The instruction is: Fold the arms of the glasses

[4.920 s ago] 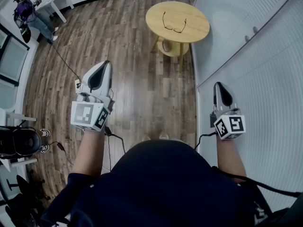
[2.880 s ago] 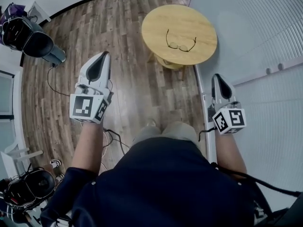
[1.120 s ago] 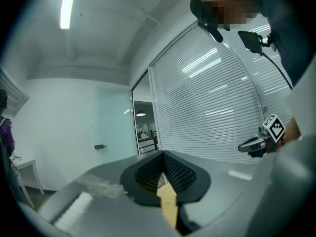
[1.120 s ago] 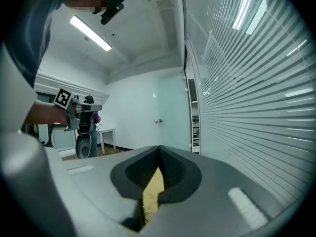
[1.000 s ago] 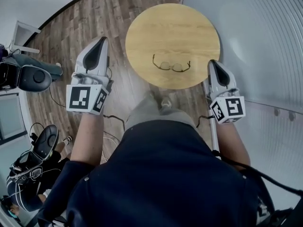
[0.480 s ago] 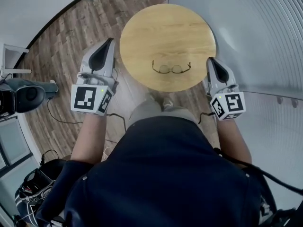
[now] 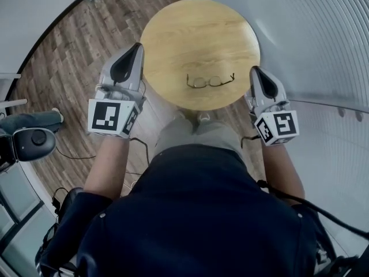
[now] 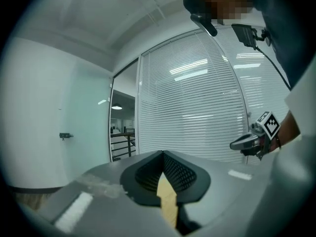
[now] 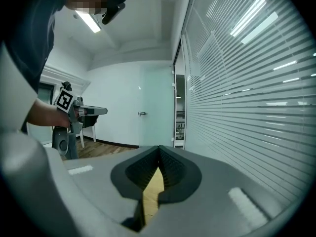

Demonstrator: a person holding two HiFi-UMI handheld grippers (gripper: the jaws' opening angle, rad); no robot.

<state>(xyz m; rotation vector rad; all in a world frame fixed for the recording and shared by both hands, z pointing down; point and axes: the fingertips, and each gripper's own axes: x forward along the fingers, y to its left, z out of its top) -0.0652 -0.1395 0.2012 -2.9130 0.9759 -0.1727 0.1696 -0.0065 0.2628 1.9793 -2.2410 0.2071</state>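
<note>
A pair of thin dark-framed glasses (image 7: 210, 81) lies on the round wooden table (image 7: 196, 27), near its front edge, with both arms unfolded and pointing away from me. My left gripper (image 7: 138, 45) hovers at the table's left rim, shut and empty. My right gripper (image 7: 254, 69) hovers at the table's right front rim, also shut and empty. Neither touches the glasses, which lie between them. In the left gripper view the pads (image 8: 162, 154) meet, with only a sliver of tabletop below. The right gripper view shows the same closed pads (image 9: 158, 148); the glasses appear in neither gripper view.
A white wall of slatted blinds (image 7: 323, 39) runs close along the right of the table. Wood floor (image 7: 69, 68) spreads to the left, with a black wheeled chair base (image 7: 29, 143), another person's leg (image 7: 34, 120) and a cable near it.
I have walked up to the table; it and the glasses have come from far ahead to just in front of me. Both grippers now flank its near edge, still shut.
</note>
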